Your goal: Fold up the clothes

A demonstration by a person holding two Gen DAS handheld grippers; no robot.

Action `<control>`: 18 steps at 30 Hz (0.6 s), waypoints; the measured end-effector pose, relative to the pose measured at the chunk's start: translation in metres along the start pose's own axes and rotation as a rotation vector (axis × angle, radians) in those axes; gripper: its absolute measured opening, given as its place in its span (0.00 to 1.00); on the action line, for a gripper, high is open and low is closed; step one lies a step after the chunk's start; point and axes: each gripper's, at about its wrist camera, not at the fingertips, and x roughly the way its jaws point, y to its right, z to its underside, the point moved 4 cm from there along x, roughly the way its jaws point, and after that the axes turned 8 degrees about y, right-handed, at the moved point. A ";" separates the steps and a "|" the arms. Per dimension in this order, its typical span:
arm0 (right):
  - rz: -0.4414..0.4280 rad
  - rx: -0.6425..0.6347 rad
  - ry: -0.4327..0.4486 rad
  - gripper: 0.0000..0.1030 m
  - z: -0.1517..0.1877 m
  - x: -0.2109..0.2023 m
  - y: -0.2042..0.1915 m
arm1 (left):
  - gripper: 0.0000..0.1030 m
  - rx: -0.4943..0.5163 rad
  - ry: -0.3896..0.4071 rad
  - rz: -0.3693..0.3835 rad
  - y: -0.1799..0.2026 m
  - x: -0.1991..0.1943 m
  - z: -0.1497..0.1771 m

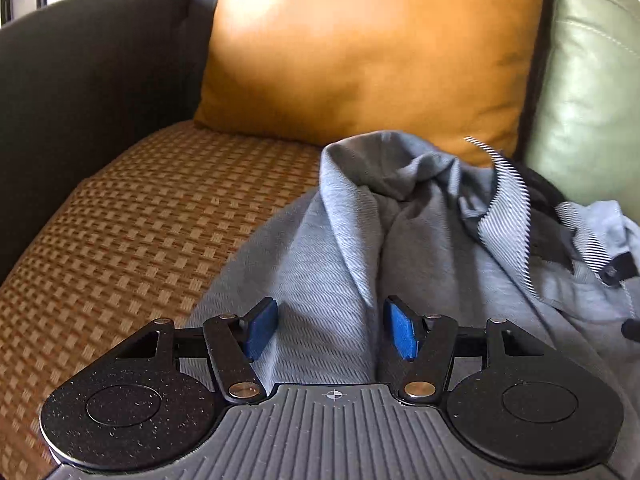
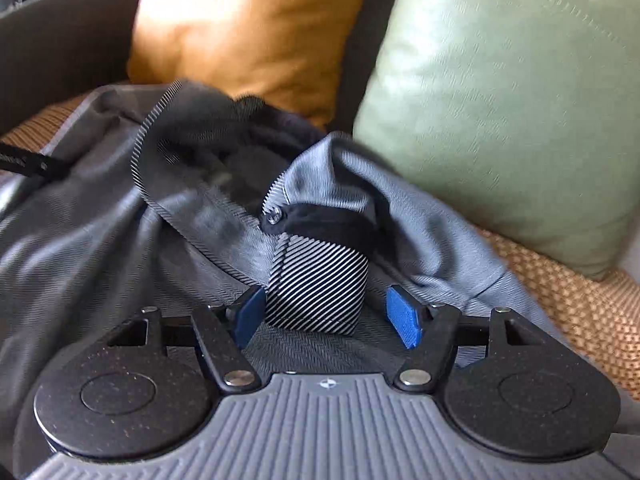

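Little folded so far, by the look of it: soft blue-grey knit garment (image 1: 332,240) with a finely striped lining, heaped in loose ridges and hollows on a woven brown-and-tan seat mat (image 1: 132,216), no flat panel or squared edge anywhere. Hood or collar band, black inside with a white-striped rim (image 2: 180,148), flopped open near the middle of the pile. Spreading, smoothing and every fold probably left to do.

Left gripper (image 1: 330,328) released, blue pads spread apart just over a plain stretch of the fabric, nothing pinched. Right gripper (image 2: 328,314) likewise released; rolled striped cuff (image 2: 316,284) standing between the pads, close to the left one but not squeezed.

Mustard suede-like square cushion (image 1: 360,52) and pale green leather-look cushion (image 2: 512,92) propped behind, against a dark sofa arm (image 1: 80,64). Knit thin and limp, likely to slump when lifted; mat coarse and ridged, likely to drag on it.
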 end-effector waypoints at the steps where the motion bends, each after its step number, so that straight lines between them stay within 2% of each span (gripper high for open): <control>1: 0.003 0.019 -0.003 0.69 0.001 0.003 0.001 | 0.63 -0.003 -0.003 -0.002 -0.002 0.004 0.000; 2: 0.003 0.039 -0.006 0.67 0.002 0.005 0.002 | 0.37 -0.006 -0.005 -0.003 -0.004 0.008 -0.001; 3: -0.005 0.064 -0.010 0.66 0.002 0.006 0.004 | 0.27 -0.010 -0.003 -0.003 -0.007 0.009 -0.002; 4: -0.018 0.090 -0.022 0.48 0.002 0.008 0.006 | 0.06 -0.013 -0.001 -0.002 -0.010 0.011 -0.003; 5: -0.030 0.119 -0.035 0.18 0.002 0.009 0.008 | 0.03 -0.019 0.001 -0.001 -0.014 0.011 -0.005; 7: -0.043 0.170 -0.027 0.09 -0.004 0.002 0.013 | 0.02 -0.083 0.028 -0.018 -0.031 0.003 -0.010; 12: -0.080 0.202 0.078 0.05 -0.031 -0.045 0.024 | 0.02 -0.148 0.139 -0.096 -0.071 -0.041 -0.022; 18: -0.114 0.229 0.178 0.05 -0.061 -0.114 0.035 | 0.02 -0.229 0.274 -0.151 -0.127 -0.131 -0.043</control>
